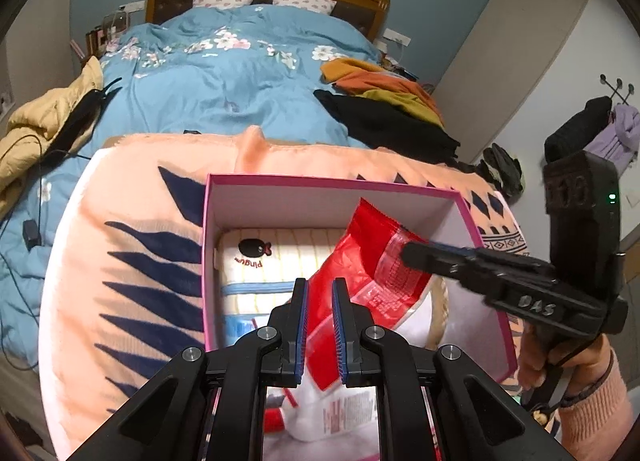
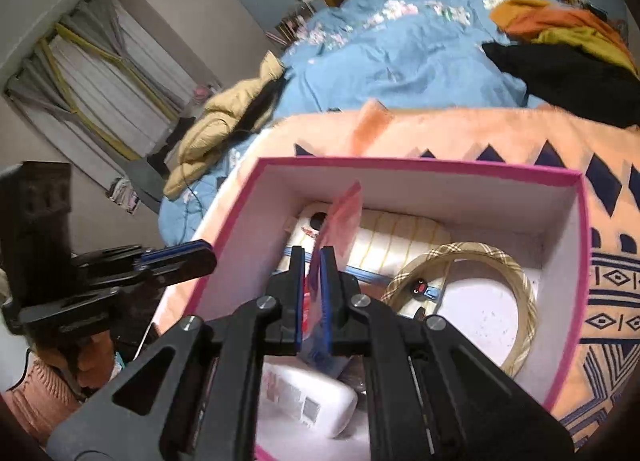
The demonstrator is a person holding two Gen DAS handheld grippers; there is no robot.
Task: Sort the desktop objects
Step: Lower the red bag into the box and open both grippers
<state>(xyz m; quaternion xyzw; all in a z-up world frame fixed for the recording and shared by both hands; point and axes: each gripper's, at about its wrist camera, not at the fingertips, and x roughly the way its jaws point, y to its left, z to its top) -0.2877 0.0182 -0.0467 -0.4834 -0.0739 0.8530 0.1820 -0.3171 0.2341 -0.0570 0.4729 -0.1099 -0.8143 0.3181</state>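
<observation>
A pink-rimmed box (image 1: 320, 181) (image 2: 400, 165) with a white inside sits on an orange blanket. In it lie a cream striped pouch (image 1: 280, 253) (image 2: 400, 237), a beige plaid ring (image 2: 516, 273) and a white package (image 2: 308, 401) (image 1: 332, 413). My right gripper (image 2: 312, 257) (image 1: 408, 255) is over the box, shut on a red and white packet (image 1: 360, 261) (image 2: 342, 217) that stands upright inside. My left gripper (image 1: 320, 287) (image 2: 200, 255) hovers at the box's left side. Its jaws are a narrow gap apart with nothing between them.
The orange blanket (image 1: 140, 261) with navy shapes covers the foot of a bed with a blue floral duvet (image 1: 224, 93). Black and orange clothes (image 1: 384, 101) are piled on the bed's right side, a tan jacket (image 1: 48, 121) on its left. A pink-sleeved hand (image 1: 592, 393) holds the right gripper.
</observation>
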